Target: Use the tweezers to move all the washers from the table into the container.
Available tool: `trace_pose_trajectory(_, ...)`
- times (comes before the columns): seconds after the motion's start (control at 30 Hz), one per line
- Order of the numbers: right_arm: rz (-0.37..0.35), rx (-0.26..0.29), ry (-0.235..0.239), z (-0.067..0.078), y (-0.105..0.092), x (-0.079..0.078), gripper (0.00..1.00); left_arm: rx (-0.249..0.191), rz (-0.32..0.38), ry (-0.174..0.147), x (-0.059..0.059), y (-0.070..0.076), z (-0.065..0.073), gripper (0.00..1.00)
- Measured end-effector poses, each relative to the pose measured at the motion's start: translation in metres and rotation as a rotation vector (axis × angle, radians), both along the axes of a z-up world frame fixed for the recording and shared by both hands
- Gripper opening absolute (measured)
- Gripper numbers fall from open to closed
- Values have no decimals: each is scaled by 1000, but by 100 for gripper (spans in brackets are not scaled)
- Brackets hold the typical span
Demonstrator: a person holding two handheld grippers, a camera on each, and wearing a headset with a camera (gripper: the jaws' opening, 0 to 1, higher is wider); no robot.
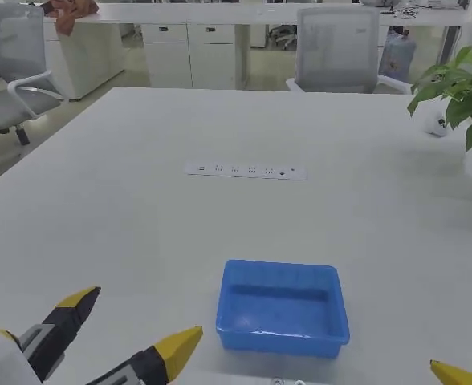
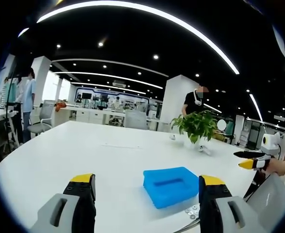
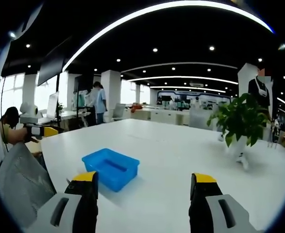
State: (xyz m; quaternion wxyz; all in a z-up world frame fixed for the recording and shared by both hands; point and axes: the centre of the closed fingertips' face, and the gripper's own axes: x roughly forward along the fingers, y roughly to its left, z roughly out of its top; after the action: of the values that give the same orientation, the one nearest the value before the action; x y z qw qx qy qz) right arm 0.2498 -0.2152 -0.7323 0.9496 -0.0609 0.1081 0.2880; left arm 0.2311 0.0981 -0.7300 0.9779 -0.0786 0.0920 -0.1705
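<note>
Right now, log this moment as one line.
left claw: open, empty | right claw: open, empty | container: looks empty | washers: on table beside container

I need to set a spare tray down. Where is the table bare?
Bare: the table between the blue container and the power strip, and all along its left side. Crowded: the near edge, where washers lie near the container, and the far right by the plant.

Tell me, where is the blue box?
The blue container sits on the white table, low and just right of centre in the head view, with the power strip beyond it and the little washers just in front of it.
</note>
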Motion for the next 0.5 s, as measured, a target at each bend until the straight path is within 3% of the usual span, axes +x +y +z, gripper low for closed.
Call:
trace_pose_trajectory(0.13, 38, -32, 56, -5, 6, -4, 76, -9, -17, 11, -1, -2, -1, 89)
trace_pose_trajectory(0.23, 97, -101, 128, -17, 15, -11, 76, 1, -61, 66, -3, -8, -11, 88)
trace_pose_trajectory(0.4, 135, -69, 133, -6, 29, -9, 70, 32, -99, 89, -5, -15, -15, 84)
trace_pose_trajectory(0.5, 202, -45, 165, -7, 45, -9, 59, 92, -187, 202, -14, -24, -36, 73)
